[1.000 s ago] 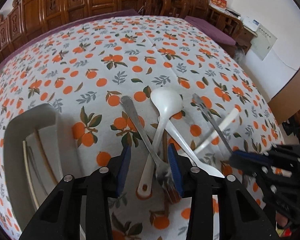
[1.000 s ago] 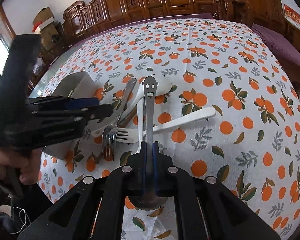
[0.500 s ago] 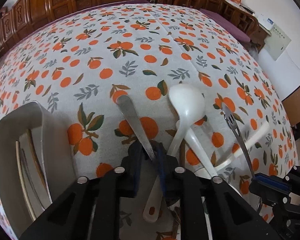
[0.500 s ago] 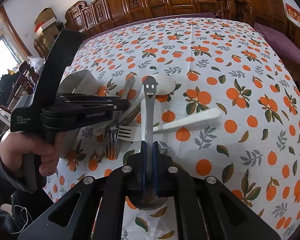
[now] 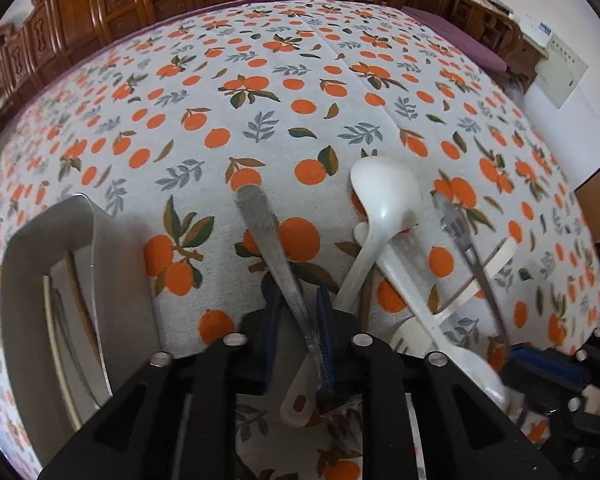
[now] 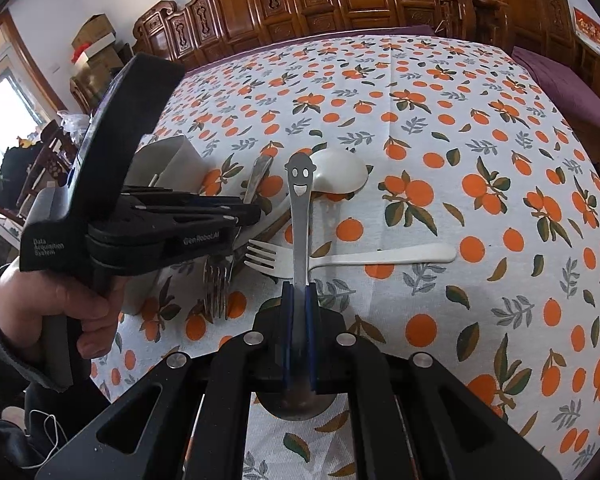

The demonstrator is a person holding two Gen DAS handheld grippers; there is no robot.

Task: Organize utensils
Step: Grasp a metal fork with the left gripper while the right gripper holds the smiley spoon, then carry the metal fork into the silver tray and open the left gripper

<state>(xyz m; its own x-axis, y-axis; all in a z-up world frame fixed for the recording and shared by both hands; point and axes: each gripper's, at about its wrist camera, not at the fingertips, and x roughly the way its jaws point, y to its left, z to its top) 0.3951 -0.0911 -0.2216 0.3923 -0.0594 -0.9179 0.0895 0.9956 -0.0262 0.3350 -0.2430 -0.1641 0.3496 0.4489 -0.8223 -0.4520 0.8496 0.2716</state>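
The left gripper, wide open a moment before, had squeezed shut on the metal fork just right of the gray holder; the right gripper stayed pinched on the smiley spoon; both looked ready to go in.

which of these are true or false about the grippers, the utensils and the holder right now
1. The right gripper is shut on the smiley-face spoon. True.
2. The left gripper hangs open over bare cloth. False: its jaws are shut on the metal fork.
3. The white plastic fork stands in the metal holder. False: it lies on the tablecloth.
4. The holder already has sticks inside. True.
5. The white ladle spoon lies bowl-down in the pile. True.
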